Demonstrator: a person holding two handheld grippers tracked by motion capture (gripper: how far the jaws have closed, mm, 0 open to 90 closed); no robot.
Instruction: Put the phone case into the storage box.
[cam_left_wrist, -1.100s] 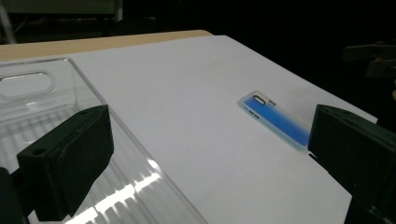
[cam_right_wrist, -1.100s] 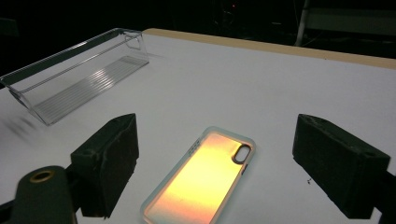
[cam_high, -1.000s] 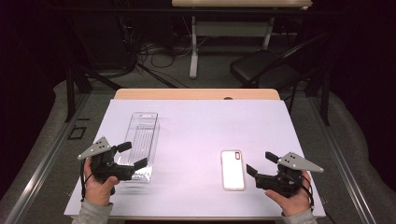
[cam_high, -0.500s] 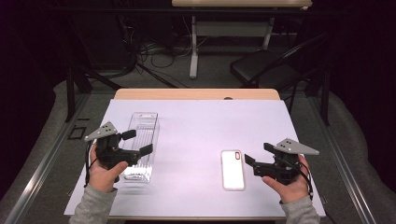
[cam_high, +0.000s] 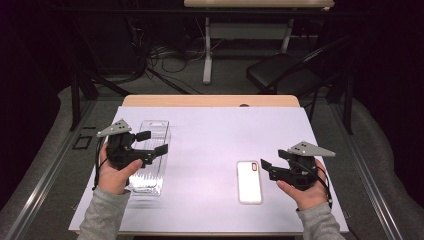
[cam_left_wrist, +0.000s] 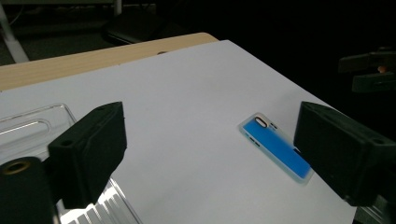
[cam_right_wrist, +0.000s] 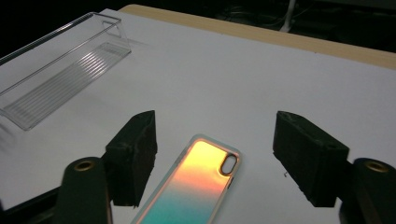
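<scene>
Dark room, cables and a black chair (cam_high: 280, 75) on the floor in the upper half of the high view; at centre a wooden desk (cam_high: 210, 100) under a smooth white sheet (cam_high: 215, 145). Item one: clear plastic tray (cam_high: 150, 160), long and rectangular, ribbed floor, glossy upright walls, lying lengthwise at the left of the sheet; in the right claw's view it sits at upper left (cam_right_wrist: 60, 65), its ribs plainly seen. Item two: phone case (cam_high: 249, 181), flat, rounded corners, pale translucent rim, camera cut-out at its far end, lying flat at lower right of centre, well apart from the tray. High view renders it whitish; left claw's view shows a blue face (cam_left_wrist: 275, 147); right claw's view shows an orange-to-teal sheen (cam_right_wrist: 196, 182). Left claw (cam_high: 152, 142), matte black with a grey three-cornered plate, held in the left hand (cam_high: 115, 172) above the tray's left side, pointing right; jaws spread, just been narrowing slightly, nothing between them. Right claw (cam_high: 272, 161), same make, held in the right hand (cam_high: 305, 192) just right of the case, pointing left toward it; jaws spread, just been narrowing, the case lying below and between them in its own view, untouched. Both forearms in grey sleeves enter from the bottom edge.
</scene>
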